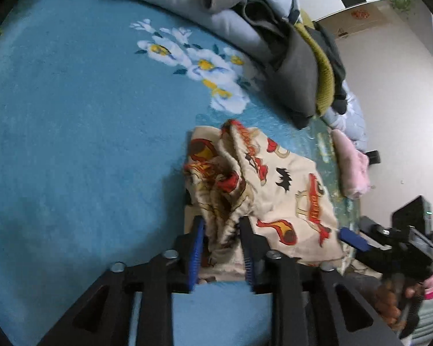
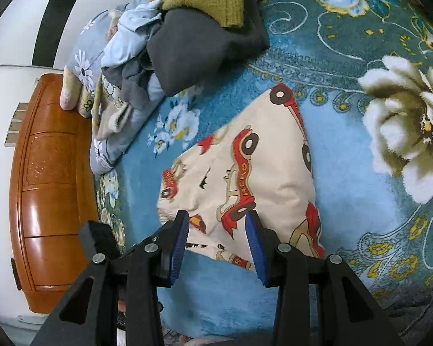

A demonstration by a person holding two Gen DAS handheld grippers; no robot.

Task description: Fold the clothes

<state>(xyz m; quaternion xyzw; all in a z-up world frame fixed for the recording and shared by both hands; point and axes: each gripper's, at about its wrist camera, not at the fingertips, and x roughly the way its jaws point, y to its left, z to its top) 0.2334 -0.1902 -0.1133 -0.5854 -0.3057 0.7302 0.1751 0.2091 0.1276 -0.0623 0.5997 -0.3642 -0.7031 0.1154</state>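
Fold clothes, cartoon-print garment (image 1: 288,178) on blue bedspread (image 1: 72,115), lying flat at centre of right wrist view, bunched at its near edge in left wrist view.

Left gripper (image 1: 222,225): jaws part-way apart, gathered hem filling the gap between them. Cannot tell whether the pads actually press the cloth or merely flank it.

Right gripper (image 2: 216,219): jaws part-way apart, released, poised over the garment's 6 o'clock edge; cloth flat beneath, nothing pinched.

Risks noted:
- Loose or absent hold on the left. Bunched hem likely to slip out on any lift, dropping into a crumpled heap (already wrinkled at 7 o'clock of the garment in left view).
- Several layers gathered in one bite. Would drag the whole piece instead of turning over one layer, giving a skewed fold.
- Right side unpinned. Pull from the left likely to slide the garment across the fleece toward 9 o'clock.
- Unfolded clothes pile (image 1: 297,66) near, at 1 o'clock; pink folded item (image 1: 352,167) just beside at 3 o'clock. Wide swing could snag either.
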